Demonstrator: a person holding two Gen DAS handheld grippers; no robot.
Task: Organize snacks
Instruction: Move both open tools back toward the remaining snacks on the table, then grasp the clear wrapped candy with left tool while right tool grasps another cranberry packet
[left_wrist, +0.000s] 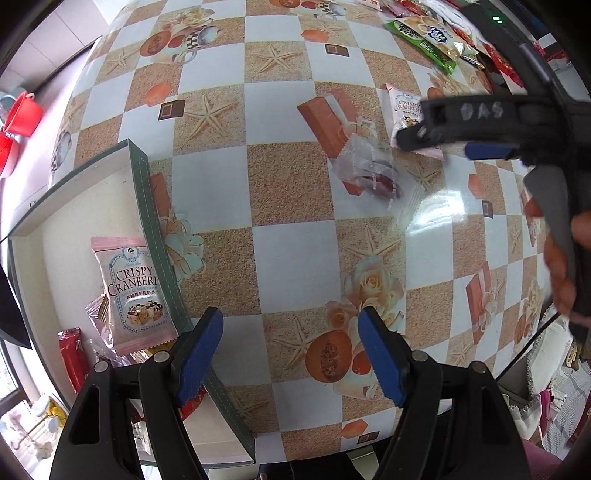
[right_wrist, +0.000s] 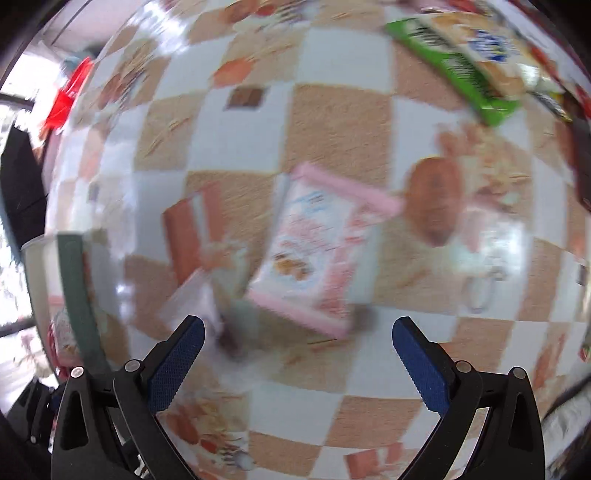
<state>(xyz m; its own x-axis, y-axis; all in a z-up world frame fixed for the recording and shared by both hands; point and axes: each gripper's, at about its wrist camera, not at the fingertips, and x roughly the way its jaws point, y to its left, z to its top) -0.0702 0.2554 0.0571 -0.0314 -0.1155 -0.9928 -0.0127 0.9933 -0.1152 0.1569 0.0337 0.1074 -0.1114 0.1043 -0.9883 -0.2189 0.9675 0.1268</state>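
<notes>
My left gripper (left_wrist: 290, 354) is open and empty, low over the table next to a green-rimmed white box (left_wrist: 142, 192). The box holds a pink Crispy Cranberry packet (left_wrist: 135, 291), a red packet (left_wrist: 72, 356) and other wrapped snacks. My right gripper (right_wrist: 297, 363) is open and empty, just above a second pink Crispy Cranberry packet (right_wrist: 314, 251) lying on the table; that view is blurred. The same packet (left_wrist: 404, 107) shows under the right gripper (left_wrist: 448, 142) in the left wrist view. A clear-wrapped snack (left_wrist: 369, 170) lies beside it.
A checkered tablecloth with starfish and fruit prints (left_wrist: 291, 181) covers the table. A green snack bag (left_wrist: 424, 37) and several more packets lie at the far right; the green bag also shows in the right wrist view (right_wrist: 465, 62). Red bowls (left_wrist: 22, 114) stand off the left edge.
</notes>
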